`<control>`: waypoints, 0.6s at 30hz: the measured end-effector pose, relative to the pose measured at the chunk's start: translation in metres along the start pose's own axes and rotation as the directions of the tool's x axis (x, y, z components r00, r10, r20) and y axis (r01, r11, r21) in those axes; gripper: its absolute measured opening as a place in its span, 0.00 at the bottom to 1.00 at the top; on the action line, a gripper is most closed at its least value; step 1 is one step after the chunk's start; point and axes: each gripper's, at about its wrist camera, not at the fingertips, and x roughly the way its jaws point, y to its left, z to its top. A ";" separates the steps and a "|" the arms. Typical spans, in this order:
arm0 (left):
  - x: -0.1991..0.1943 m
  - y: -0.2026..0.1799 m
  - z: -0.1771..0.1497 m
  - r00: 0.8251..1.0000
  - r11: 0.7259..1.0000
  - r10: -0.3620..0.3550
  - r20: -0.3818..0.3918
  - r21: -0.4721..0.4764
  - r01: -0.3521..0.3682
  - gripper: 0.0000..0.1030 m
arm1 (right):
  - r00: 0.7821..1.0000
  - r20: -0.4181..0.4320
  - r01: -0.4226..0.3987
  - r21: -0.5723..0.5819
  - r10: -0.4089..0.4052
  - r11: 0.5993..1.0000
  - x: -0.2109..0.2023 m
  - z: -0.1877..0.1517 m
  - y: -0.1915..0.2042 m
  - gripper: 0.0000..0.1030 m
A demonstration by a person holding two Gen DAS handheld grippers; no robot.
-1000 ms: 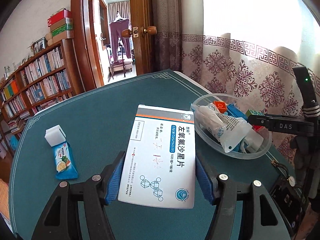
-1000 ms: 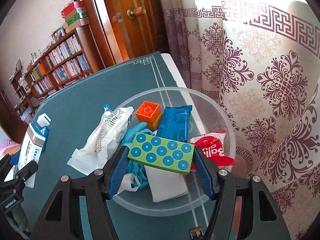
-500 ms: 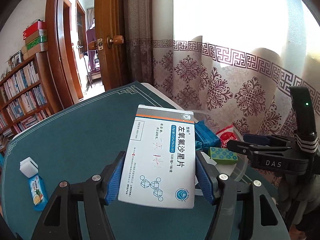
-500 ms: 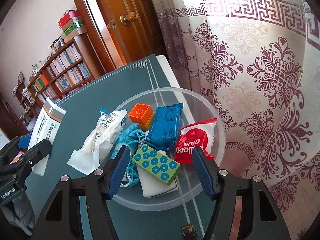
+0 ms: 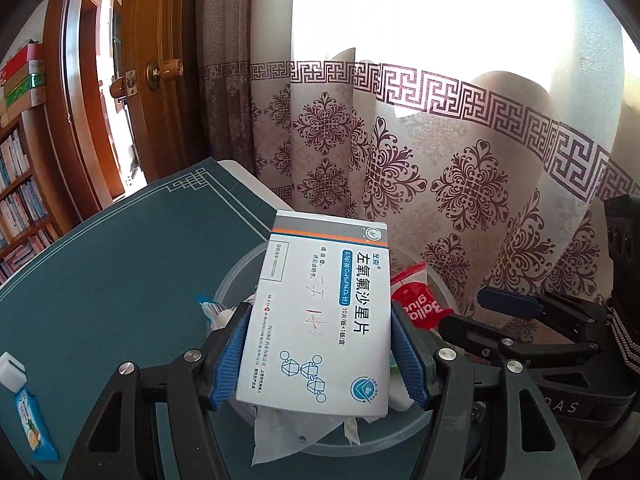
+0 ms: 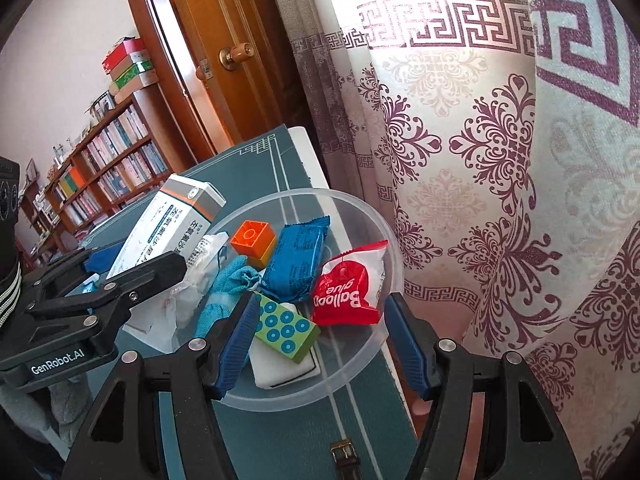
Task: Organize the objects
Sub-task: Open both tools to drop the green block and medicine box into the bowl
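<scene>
My left gripper (image 5: 320, 356) is shut on a white medicine box (image 5: 320, 312) and holds it above the clear plastic bowl (image 5: 236, 276). In the right wrist view the box (image 6: 160, 228) hangs over the bowl's left rim (image 6: 380, 224). The bowl holds a green studded block (image 6: 286, 330), an orange brick (image 6: 253, 238), a blue packet (image 6: 298, 258), a red Balloon glue bag (image 6: 350, 290), a white sachet and a teal cloth. My right gripper (image 6: 320, 344) is open and empty at the bowl's near edge.
A blue snack packet (image 5: 34, 428) and a white eraser (image 5: 10, 370) lie on the green table mat at the far left. A patterned curtain (image 6: 500, 200) hangs close behind the bowl. A watch strap buckle (image 6: 342, 454) lies near the table's front edge.
My left gripper carried the medicine box right, from the open mat to above the bowl. My right gripper let go of the green block, which now lies in the bowl, and drew back.
</scene>
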 end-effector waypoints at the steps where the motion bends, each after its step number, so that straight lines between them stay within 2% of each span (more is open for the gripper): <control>1: 0.003 -0.001 0.002 1.000 1.000 -0.007 -0.004 0.000 0.007 0.67 | 1.000 0.001 0.001 0.000 -0.001 1.000 -0.001 0.000 -0.001 0.64; 4: 0.010 -0.006 0.006 1.000 1.000 -0.025 -0.008 0.003 0.025 0.69 | 1.000 0.003 0.004 0.002 -0.004 1.000 -0.002 -0.002 -0.003 0.64; 7: 0.012 -0.004 0.008 1.000 1.000 -0.011 0.002 -0.006 0.011 0.83 | 1.000 -0.001 0.004 0.008 -0.004 1.000 -0.001 -0.004 -0.005 0.64; 18: -0.006 0.014 -0.003 0.998 0.999 0.049 0.029 -0.012 -0.049 0.84 | 1.000 -0.017 -0.006 0.004 0.006 1.000 0.004 -0.008 -0.002 0.64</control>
